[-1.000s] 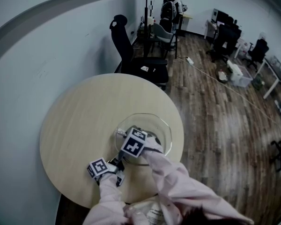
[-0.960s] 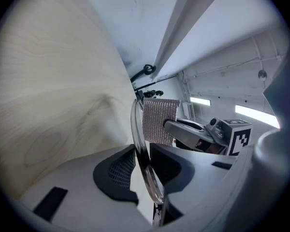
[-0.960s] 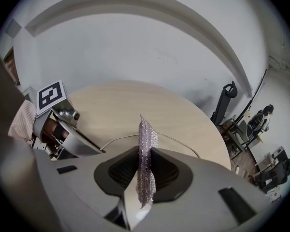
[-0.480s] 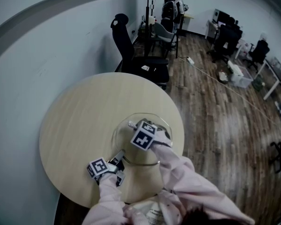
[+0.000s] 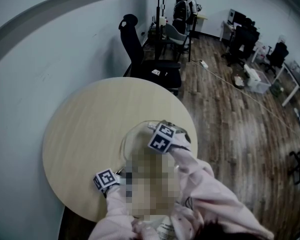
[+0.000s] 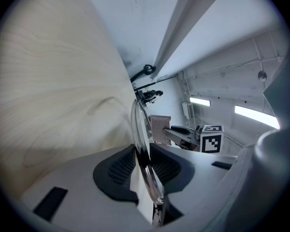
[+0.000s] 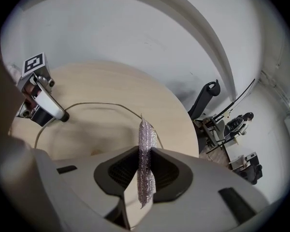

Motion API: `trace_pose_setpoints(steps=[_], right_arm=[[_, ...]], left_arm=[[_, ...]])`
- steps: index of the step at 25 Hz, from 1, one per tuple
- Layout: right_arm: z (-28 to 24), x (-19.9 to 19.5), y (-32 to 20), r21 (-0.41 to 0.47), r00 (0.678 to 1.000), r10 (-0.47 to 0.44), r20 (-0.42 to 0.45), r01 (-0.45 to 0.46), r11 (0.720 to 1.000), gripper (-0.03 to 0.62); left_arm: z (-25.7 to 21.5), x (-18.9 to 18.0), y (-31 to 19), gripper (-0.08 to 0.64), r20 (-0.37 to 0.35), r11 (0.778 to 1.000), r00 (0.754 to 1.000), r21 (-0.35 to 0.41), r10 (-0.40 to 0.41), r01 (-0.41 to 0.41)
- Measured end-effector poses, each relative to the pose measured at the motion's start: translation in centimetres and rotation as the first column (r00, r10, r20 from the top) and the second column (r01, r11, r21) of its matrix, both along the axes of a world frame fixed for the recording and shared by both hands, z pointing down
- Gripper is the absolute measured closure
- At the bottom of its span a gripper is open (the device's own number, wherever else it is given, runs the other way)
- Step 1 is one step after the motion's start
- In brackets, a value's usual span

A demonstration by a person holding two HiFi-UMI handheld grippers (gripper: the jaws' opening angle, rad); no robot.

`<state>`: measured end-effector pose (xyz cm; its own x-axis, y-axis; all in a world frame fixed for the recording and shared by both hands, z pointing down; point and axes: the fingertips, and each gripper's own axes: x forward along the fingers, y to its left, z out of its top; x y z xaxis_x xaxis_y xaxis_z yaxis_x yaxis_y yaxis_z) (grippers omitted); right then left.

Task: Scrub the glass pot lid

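Note:
The glass pot lid (image 5: 140,134) lies low over the round wooden table (image 5: 85,129), near its right edge. My left gripper (image 6: 144,170) is shut on the lid's near rim (image 6: 137,124), which runs edge-on between the dark pads. My right gripper (image 7: 145,170) is shut on a thin silvery scrub pad (image 7: 146,144) that sticks out past the jaws onto the lid's far right rim (image 7: 101,104). The head view shows the right gripper's marker cube (image 5: 162,136) over that side of the lid. A mosaic patch hides the lid's near part and the left jaws there.
A black office chair (image 5: 140,54) stands just beyond the table. A pale wall (image 5: 40,59) curves along the left. Wooden floor (image 5: 230,124) lies right of the table, with desks, chairs and a person (image 5: 184,6) far back.
My right gripper has carried the scrub pad across the lid from its near left part to its far right rim. The left gripper and lid have stayed put.

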<state>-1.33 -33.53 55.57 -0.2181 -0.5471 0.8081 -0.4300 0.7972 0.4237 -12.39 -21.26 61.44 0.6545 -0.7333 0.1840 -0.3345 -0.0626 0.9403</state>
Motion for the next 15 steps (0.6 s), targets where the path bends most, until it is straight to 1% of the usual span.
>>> trace_pose_setpoints(steps=[6, 9, 15], right_arm=[[0.2, 1.9, -1.2, 0.029, 0.998, 0.031, -0.059, -0.03, 0.999, 0.509], [0.3, 2.5, -1.8, 0.037, 0.996, 0.04, -0.074, -0.037, 0.999, 0.508], [1.4, 2.2, -1.7, 0.04, 0.991, 0.015, -0.131, -0.01, 0.999, 0.508]], left_arm=[[0.0, 0.0, 0.3, 0.471, 0.0, 1.0, 1.0, 0.0, -0.001, 0.001], [-0.1, 0.1, 0.1, 0.471, -0.002, 1.0, 1.0, 0.001, 0.0, 0.0], [0.0, 0.2, 0.1, 0.471, -0.009, 1.0, 1.0, 0.001, 0.001, -0.001]])
